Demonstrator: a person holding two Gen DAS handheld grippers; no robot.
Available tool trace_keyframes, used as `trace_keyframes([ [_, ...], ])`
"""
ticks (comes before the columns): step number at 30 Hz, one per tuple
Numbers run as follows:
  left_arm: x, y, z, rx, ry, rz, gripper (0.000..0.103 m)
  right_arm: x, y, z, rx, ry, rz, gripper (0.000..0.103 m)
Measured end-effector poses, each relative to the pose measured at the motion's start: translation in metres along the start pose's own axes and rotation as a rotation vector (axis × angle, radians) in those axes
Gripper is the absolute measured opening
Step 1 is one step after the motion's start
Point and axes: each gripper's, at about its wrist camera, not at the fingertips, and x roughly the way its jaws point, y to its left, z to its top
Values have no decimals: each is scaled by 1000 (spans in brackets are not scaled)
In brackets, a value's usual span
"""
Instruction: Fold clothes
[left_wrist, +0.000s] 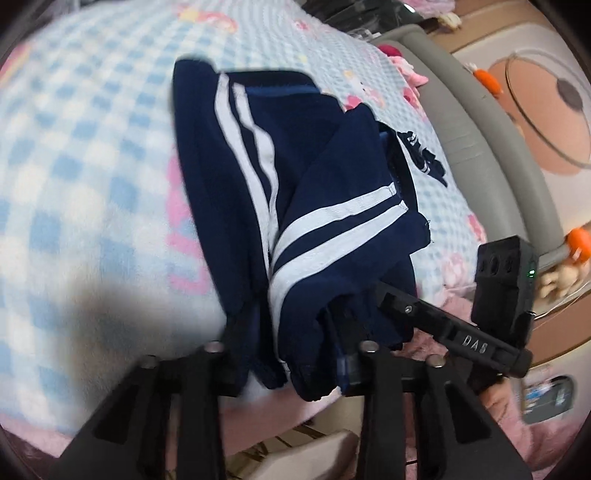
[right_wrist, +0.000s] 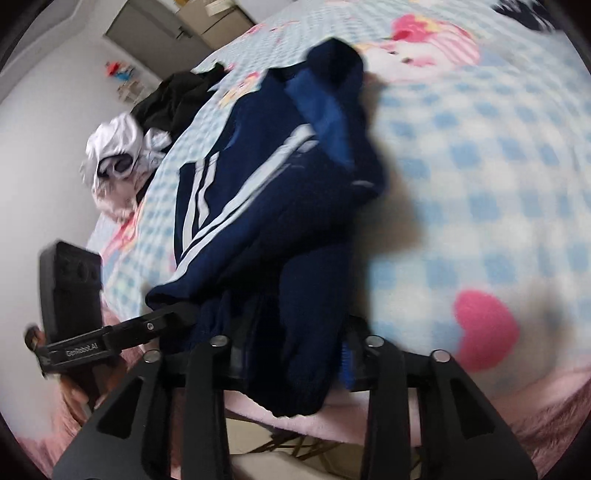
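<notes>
**Navy garment held at the bed edge by both tools**

The navy striped garment (left_wrist: 295, 206) lies bunched on the checked blanket (left_wrist: 92, 166), its near end hanging over the bed edge. To fold well, keep both corners level and the cloth taut. The left tool (left_wrist: 295, 354) and the right tool (right_wrist: 291, 354) each seem clamped on its fabric.

A bed covered by a fleecy blue-and-white checked blanket (left_wrist: 92, 155) with pink cartoon prints carries everything. Directly on it, spreading away from both sets of jaws, lies a navy track garment with paired white stripes (left_wrist: 295, 206), partly folded over itself. In the right wrist view, far ahead and to the left of the jaws, a crumpled black garment (right_wrist: 177, 99) and a bunched white cloth (right_wrist: 118, 151) rest near the bed's edge.
</notes>
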Motion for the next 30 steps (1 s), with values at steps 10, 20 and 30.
trace_keyframes([
  [10, -62, 17, -1, -81, -76, -59, 21, -6, 25, 1, -29, -29, 46, 44],
  [20, -29, 23, -6, -92, 13, 10, 37, -18, 11, 0, -18, -70, -54, 43],
  [30, -56, 0, -7, -1, -110, 77, 32, -52, 9, 2, -96, -148, -119, 44],
])
